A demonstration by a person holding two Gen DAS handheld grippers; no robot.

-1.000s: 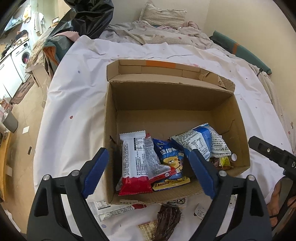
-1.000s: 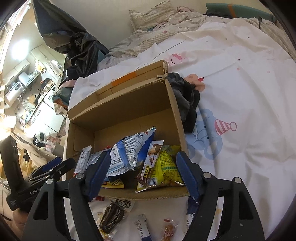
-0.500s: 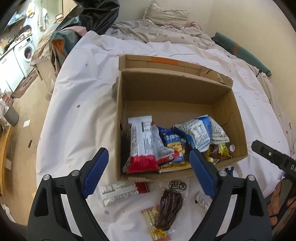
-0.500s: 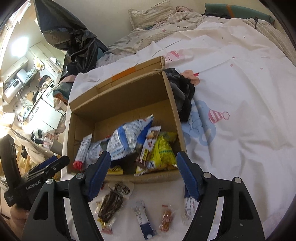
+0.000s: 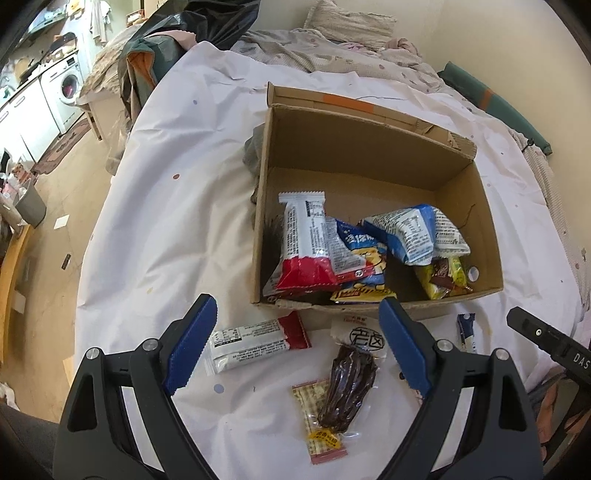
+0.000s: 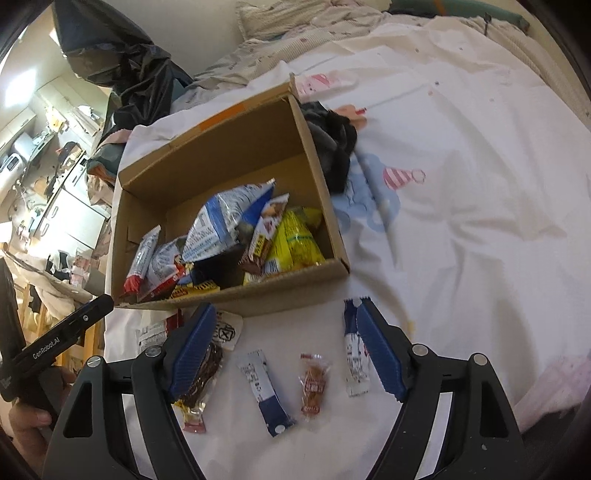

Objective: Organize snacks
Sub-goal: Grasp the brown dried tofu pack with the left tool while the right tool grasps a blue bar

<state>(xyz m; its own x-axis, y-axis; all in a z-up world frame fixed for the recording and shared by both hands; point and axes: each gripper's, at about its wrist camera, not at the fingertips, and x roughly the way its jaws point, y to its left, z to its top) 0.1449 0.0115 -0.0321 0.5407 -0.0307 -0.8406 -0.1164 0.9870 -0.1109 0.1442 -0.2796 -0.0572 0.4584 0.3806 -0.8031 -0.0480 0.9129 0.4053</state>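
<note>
A cardboard box (image 5: 373,147) (image 6: 229,147) on the white bedsheet holds several snack packs, among them a red-and-white bar (image 5: 304,243) and a blue-and-white bag (image 6: 221,221). Loose snacks lie in front of it: a red-and-white bar (image 5: 255,343), a dark brown pack (image 5: 347,391), a blue-and-white stick (image 6: 264,391), a small brown candy (image 6: 313,384) and another stick (image 6: 354,354). My left gripper (image 5: 295,350) is open and empty above the loose snacks. My right gripper (image 6: 286,350) is open and empty above them too.
A dark cloth (image 6: 332,147) lies against the box's right side. Black bags and clothes (image 5: 184,40) pile at the bed's far left. Pillows (image 5: 347,22) lie at the far end. The bed edge and floor (image 5: 48,240) are to the left.
Both grippers have pulled back toward me and risen, away from the box. The loose snacks in front of the box have come fully into view. Both stay open.
</note>
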